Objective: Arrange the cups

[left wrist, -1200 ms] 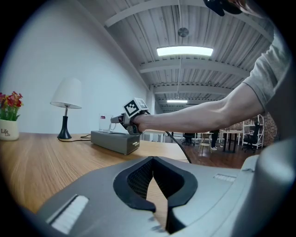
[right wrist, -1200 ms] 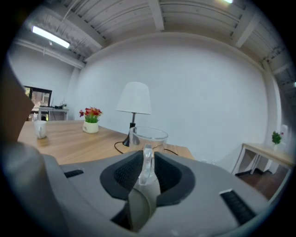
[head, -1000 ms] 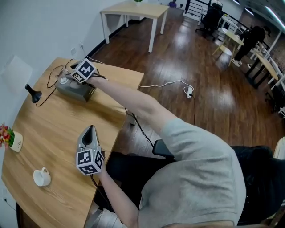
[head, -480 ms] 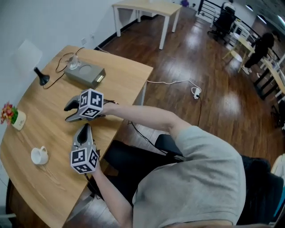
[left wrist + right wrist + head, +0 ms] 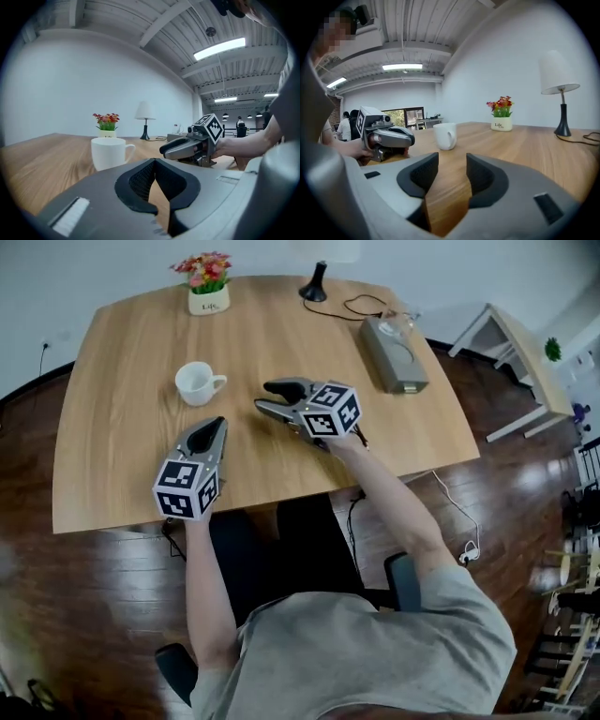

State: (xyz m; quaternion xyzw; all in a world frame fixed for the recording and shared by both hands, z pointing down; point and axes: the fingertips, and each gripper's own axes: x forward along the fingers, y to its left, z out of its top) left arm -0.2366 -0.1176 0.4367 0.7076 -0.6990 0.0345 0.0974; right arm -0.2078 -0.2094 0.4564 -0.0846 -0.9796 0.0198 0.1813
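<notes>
**Cup stands alone on the table**

We see the white cup (image 5: 197, 382) standing upright on the wooden table (image 5: 112, 465). Its handle points to the right in the head view. Nothing touches it.

Our left gripper (image 5: 217, 422) is near the cup, on the side close to us. Its jaws are pressed together at the tips, and they hold nothing. In the left gripper view the cup shows a little to the left of the closed tips.

Our right gripper (image 5: 263, 396) is to the right of the cup and points toward it. Its jaws stand apart, with only bare table wood between them. They have just been closing a bit, but they grip nothing.

Along the far side of the table we see a small pot of flowers (image 5: 208, 292), a black lamp foot (image 5: 314, 289) and a grey box (image 5: 394, 357).
</notes>
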